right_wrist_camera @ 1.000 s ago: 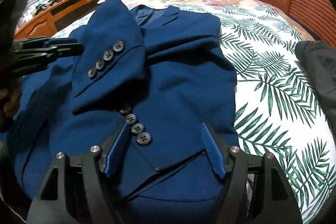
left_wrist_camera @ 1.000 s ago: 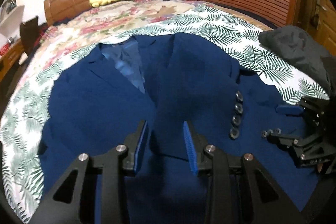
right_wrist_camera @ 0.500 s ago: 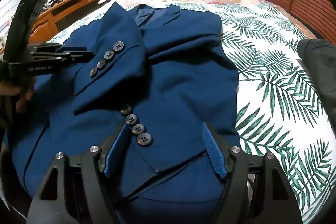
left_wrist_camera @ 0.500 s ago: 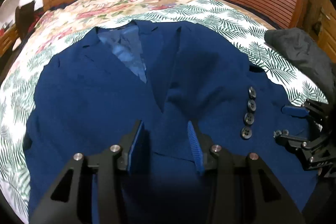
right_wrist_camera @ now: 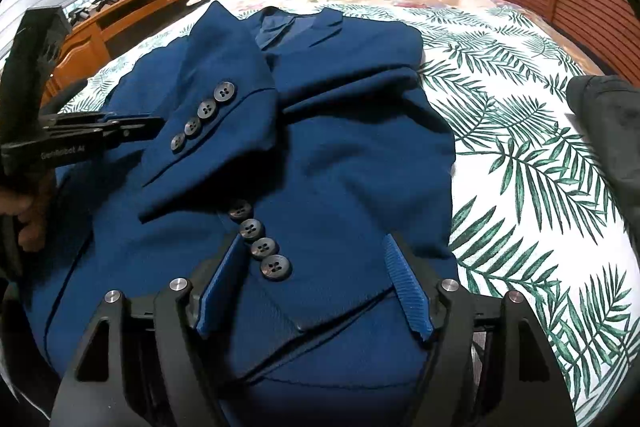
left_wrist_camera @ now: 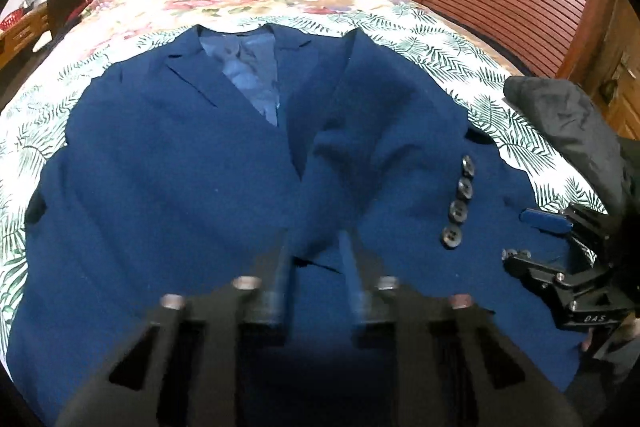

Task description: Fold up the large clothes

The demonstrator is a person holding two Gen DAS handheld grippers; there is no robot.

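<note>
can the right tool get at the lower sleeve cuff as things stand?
Probably yes. The right tool is open, its fingers straddling the cuff of the jacket. That cuff lies on top, uncovered; the left tool is off by the other cuff.

You have a navy blue suit jacket (right_wrist_camera: 352, 163) lying face-up on the bed (right_wrist_camera: 520, 107), collar toward the headboard. Both sleeves are folded across the front, each cuff (right_wrist_camera: 216, 131) showing four dark buttons (right_wrist_camera: 204, 113).
</note>
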